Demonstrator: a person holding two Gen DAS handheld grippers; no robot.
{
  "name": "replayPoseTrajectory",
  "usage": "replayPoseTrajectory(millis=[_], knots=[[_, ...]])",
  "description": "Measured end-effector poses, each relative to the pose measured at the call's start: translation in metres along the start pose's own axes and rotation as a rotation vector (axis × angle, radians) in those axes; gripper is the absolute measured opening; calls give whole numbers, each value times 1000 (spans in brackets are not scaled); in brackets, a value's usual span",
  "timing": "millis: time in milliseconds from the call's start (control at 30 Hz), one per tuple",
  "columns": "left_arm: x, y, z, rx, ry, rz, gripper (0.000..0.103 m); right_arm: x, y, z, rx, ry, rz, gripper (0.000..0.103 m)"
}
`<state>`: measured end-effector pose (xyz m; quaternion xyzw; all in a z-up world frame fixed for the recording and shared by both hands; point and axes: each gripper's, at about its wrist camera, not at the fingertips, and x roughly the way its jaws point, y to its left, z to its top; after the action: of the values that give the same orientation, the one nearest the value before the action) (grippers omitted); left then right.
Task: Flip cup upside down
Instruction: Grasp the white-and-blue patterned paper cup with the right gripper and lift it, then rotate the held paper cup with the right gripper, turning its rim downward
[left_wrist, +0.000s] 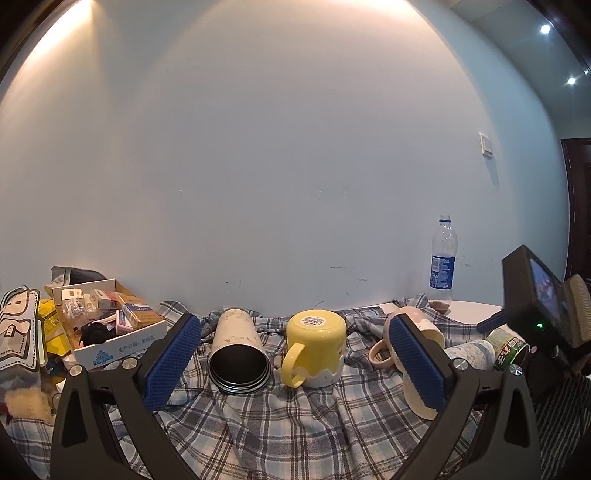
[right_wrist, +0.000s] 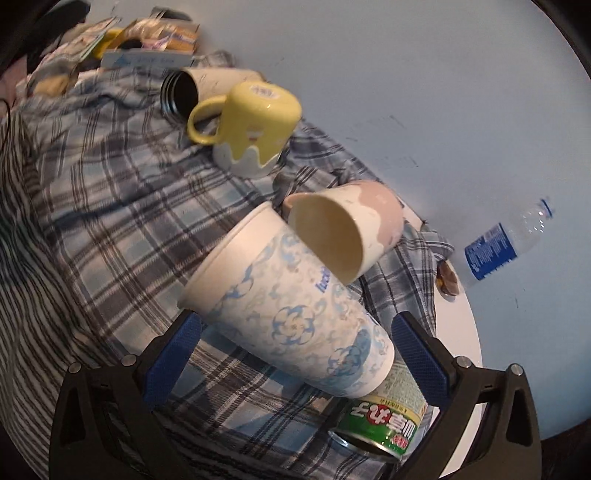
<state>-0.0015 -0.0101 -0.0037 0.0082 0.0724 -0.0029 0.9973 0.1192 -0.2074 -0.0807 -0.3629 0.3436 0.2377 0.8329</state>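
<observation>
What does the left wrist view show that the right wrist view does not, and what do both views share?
Only the left wrist view shows the right gripper from outside, the wall switch and the pink mug's handle.

Only the right wrist view shows the pink mug's open mouth and the green can's label up close.

Both show the yellow mug upside down, the metal tumbler on its side, the patterned cup, the bottle and the plaid cloth.

Your left gripper (left_wrist: 295, 354) hangs with jaws wide apart over the plaid cloth (left_wrist: 295, 424). At twelve o'clock ahead, the yellow mug (left_wrist: 317, 347) stands rim-down, handle at nine o'clock. The steel tumbler (left_wrist: 238, 354) lies just beside it, mouth facing you.
</observation>
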Motion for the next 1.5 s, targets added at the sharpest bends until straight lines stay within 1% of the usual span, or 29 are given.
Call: replayPoseTrajectory(millis=[67,133,200,233,300,367,433,567,633,667,700,733,767,933,1000,1067,1133,1167,1200,1300,1333,1433,1500], knots=[[1,-1,0,3,3,-1,103,6,-3,2,-1,19,35,103],[1,-1,0,2,4,0,103,13,-4,4,-27,47,50,103],[1,-1,0,-1,4,0,103,21,-6,7,-82,91,70,103],[1,-1,-1,-1,4,0,103,24,-7,8,-115,106,98,103],[1,-1,-1,2,5,0,103,30,-7,9,-192,127,112,103],[1,-2,-1,4,5,0,103,35,-6,9,-249,139,109,102],[1,-2,-1,3,5,-1,103,37,-6,10,-273,138,110,101],[2,-3,-1,6,12,-1,103,45,-13,15,-268,119,130,94],[2,-4,-1,7,14,-1,103,57,-9,17,-277,150,94,92],[2,-4,-1,7,14,-1,103,60,-8,18,-277,145,82,90],[2,-4,-1,7,14,-1,103,59,-9,21,-254,142,109,85],[2,-3,-1,6,13,-1,103,58,-10,22,-231,143,115,83],[2,-4,-1,5,12,-1,103,55,-12,24,-209,138,121,78],[2,-2,-1,5,14,-1,103,26,-14,33,-50,73,174,75],[2,-2,-1,4,13,2,103,15,-15,39,87,75,192,74],[2,-2,-1,1,12,7,103,11,-19,41,275,95,268,72],[2,-1,-1,-5,11,15,103,13,-18,40,437,130,346,71],[2,0,-1,-7,11,18,103,16,-14,38,499,142,388,71],[1,0,0,-11,9,21,103,16,-8,38,526,140,401,71],[0,3,0,-22,4,30,103,7,13,39,550,71,322,71],[0,3,0,-25,3,32,103,6,12,38,602,58,309,71],[-1,5,0,-33,-1,39,103,4,5,31,781,56,334,71],[-1,6,0,-36,-4,47,103,1,5,28,803,29,320,71]])
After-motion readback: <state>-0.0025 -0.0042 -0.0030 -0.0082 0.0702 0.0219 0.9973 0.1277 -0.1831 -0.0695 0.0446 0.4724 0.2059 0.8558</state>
